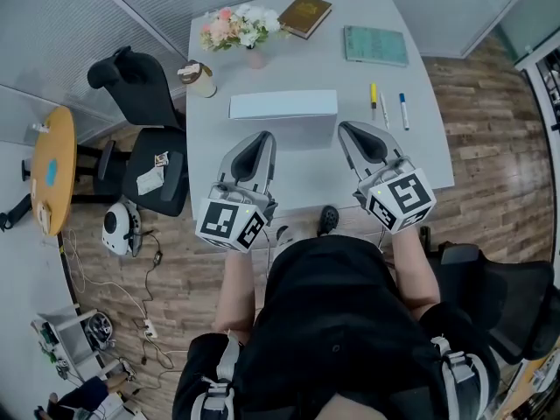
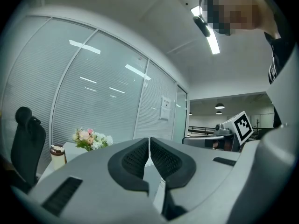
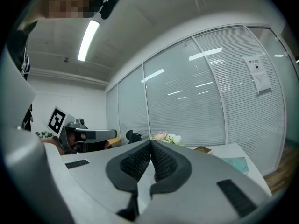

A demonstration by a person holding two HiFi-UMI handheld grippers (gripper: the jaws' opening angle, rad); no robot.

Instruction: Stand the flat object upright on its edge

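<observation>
"Two grippers in view. What are the fingers doing?"

"Both pairs are pressed together. On the left gripper (image 1: 265, 136) the fingers (image 2: 133, 158) meet at the tips with nothing between them. The right gripper (image 1: 344, 127) is the same: its fingers (image 3: 164, 162) are closed tight and empty."

"And the box?"

"The white box (image 1: 283, 105) sits mid-tabletop (image 1: 411, 157), just past the fingertips. It shows a narrow top strip and a broad face turned toward the person, so it looks to be standing on its long edge. The left tip lies in front of that face, toward its left end. The right tip is just beside the box's right end. Whether either touches it, I can't tell."

"What else is on the tabletop?"

"Flowers (image 1: 241, 26) are at the far side behind the box, with a brown book (image 1: 304, 15) to their right and a green book (image 1: 375, 45) further right. A lidded cup (image 1: 201, 79) stands near the left edge. A yellow marker (image 1: 373, 94) and a blue-capped pen (image 1: 403, 110) lie side by side to the right of the box, well apart from it."

"Off the tabletop?"

"A black chair (image 1: 144, 121) stands on the floor at the left — paper lies on its seat."
</observation>
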